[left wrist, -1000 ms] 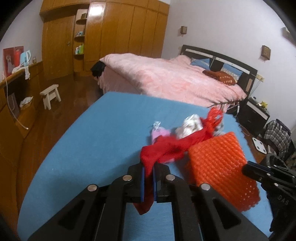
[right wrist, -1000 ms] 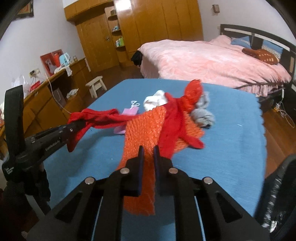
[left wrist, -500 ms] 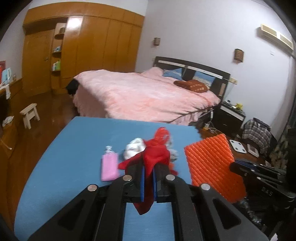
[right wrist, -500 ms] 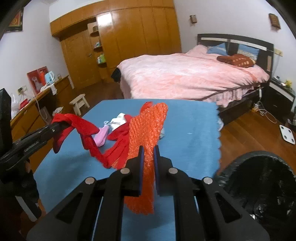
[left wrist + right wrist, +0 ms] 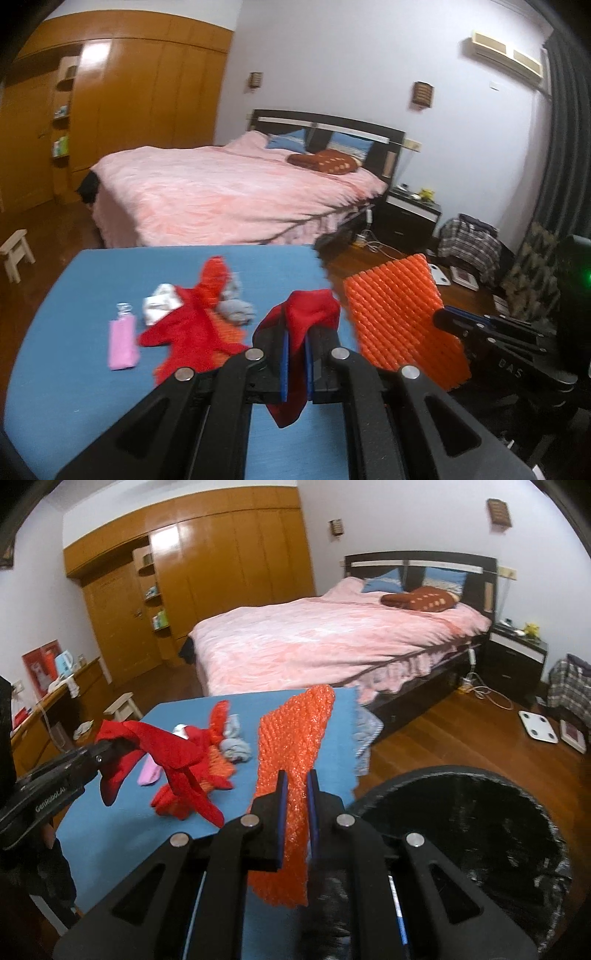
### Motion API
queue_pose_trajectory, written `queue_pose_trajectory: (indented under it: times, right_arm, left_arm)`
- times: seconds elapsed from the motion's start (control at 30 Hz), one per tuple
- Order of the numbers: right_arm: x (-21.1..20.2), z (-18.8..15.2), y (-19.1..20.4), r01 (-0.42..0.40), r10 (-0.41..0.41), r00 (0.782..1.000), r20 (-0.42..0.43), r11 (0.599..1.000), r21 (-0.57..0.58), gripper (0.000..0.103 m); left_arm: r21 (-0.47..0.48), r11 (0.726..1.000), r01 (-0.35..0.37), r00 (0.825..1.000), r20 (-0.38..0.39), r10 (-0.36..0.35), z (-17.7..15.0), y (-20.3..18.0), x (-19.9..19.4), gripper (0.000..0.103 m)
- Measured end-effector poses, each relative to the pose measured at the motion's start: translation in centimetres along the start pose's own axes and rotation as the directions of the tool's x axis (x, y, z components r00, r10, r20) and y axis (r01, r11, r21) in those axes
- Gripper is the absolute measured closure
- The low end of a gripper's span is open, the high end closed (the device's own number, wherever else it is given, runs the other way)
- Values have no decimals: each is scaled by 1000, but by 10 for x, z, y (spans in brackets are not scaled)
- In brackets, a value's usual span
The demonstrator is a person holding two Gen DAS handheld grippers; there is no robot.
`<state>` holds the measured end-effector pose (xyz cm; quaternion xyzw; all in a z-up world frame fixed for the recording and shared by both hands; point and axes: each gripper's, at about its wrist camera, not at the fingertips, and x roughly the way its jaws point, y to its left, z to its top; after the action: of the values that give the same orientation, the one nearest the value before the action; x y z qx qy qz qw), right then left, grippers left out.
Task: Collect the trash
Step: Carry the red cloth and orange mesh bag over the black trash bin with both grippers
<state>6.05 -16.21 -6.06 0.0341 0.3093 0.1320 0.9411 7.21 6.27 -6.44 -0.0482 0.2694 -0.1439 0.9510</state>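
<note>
Clamped claws: our left gripper (image 5: pixel 295 363) pinches limp red netting (image 5: pixel 314 314), right gripper (image 5: pixel 295 805) grips featherlight, crushable orange foam mesh (image 5: pixel 291 738) beside the bin (image 5: pixel 480 834); edges suit pinching.

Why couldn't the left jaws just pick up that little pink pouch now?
Probably not yet: the left gripper is shut on a red cloth. The pink pouch lies unobstructed on the blue table.

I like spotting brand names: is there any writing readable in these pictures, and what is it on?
"GenRobot.AI": white lettering along the side of the left claw, seen from the right camera; its end is blurred.
"BAS", partly readable: on the right claw, seen from the left camera.
Red box on the sideboard: print too blurred to read.
</note>
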Motion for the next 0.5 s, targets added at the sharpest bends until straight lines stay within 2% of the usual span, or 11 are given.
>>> queue_pose_trajectory:
  times: [0.23,0.5]
  right_arm:
    - [-23,-4,-40,84,-85,996,26,996,44,93]
    - [-49,-21,-91,197,-200,979,26,976,98,93]
  left_arm:
    - [53,994,96,995,-15,-95,4,-47,18,96]
    - [107,971,215,977,-31,-213,9,-106,33,96]
